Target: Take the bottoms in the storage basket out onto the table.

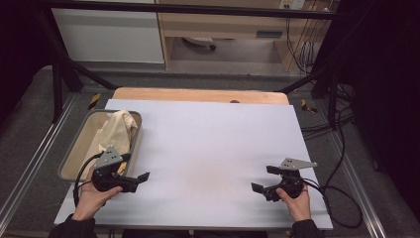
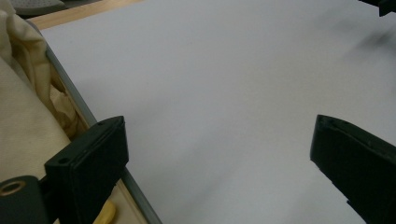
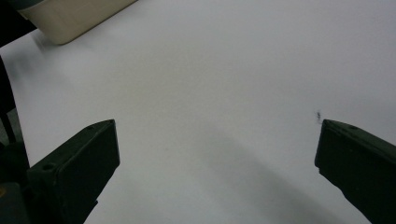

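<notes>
On the white tabletop (image 1: pixel 213 148) two grippers rest, one in each of the person's hands, well apart at the near edge. At the left, the left gripper (image 1: pixel 140 179) sits just beside one grey tray (image 1: pixel 70 151), its two black jaws spread wide with nothing between them. One cream cloth (image 1: pixel 117 130) lies bunched inside that tray, at its far end. At the right, the right gripper (image 1: pixel 263 180) has both jaws equally wide over bare board, holding nothing.
</notes>
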The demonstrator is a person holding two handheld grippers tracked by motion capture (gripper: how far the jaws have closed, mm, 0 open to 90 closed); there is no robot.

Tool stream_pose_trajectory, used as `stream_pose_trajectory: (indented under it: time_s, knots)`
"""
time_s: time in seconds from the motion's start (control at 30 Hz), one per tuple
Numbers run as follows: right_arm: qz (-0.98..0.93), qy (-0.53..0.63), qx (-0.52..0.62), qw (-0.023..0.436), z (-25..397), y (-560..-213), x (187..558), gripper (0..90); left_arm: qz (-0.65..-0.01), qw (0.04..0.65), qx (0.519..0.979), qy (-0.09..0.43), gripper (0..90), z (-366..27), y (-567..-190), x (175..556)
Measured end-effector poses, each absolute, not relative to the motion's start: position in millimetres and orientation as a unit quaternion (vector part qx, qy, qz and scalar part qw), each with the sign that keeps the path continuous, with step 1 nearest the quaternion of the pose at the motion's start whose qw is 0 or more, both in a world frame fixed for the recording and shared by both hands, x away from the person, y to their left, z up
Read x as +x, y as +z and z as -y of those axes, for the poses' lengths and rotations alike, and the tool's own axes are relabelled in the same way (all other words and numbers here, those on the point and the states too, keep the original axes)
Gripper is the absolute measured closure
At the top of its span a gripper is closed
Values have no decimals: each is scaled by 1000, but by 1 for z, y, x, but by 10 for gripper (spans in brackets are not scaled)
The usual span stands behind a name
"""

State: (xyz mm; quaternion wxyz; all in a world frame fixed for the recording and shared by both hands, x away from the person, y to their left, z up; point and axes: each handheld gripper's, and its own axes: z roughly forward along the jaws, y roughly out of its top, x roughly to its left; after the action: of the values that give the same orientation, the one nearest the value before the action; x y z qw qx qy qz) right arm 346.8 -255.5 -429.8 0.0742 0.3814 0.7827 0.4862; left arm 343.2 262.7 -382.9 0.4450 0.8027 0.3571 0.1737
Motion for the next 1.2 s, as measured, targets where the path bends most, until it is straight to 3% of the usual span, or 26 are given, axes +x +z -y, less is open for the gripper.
stream_pose_trajectory:
  time_s: [1.2]
  knots:
    - [-784,482,384,74,255,-431,347,4,-389,437,788,193,40,-286,-377,346]
